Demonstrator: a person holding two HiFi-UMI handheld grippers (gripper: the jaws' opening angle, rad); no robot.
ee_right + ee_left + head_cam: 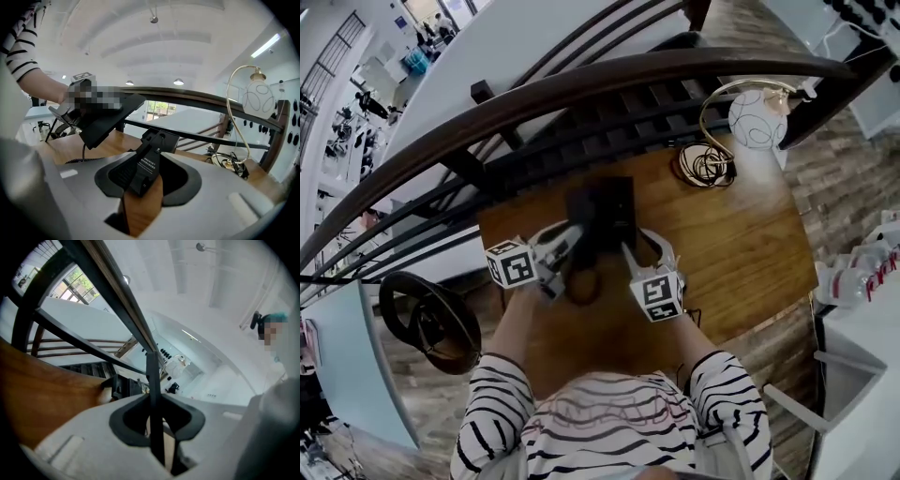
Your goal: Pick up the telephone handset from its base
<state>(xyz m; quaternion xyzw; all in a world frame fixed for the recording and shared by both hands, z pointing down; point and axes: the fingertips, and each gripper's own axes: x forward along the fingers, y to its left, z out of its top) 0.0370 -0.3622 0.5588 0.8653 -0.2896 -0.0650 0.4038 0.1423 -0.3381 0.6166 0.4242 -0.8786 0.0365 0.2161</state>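
Note:
The black telephone point(600, 211) sits in the middle of a round wooden table point(741, 244). My left gripper point(570, 242) point(157, 427) is shut on a flat black slab, which I take for the handset point(105, 119). It is raised off the table and shows edge-on between the jaws point(152, 380). A coiled cord point(84, 152) point(581, 286) hangs from it. My right gripper point(630, 255) point(143, 187) is open around a narrow black base part point(152, 157) with a white-printed label. That part leans on the left pad, and wood shows between it and the right pad.
A lamp with a white globe point(757, 117) point(258, 101) and a tangle of wires point(705, 164) point(229, 161) stand at the table's far right. A dark curved railing point(581, 84) runs behind the table. A round black stool point(427, 319) is on the left.

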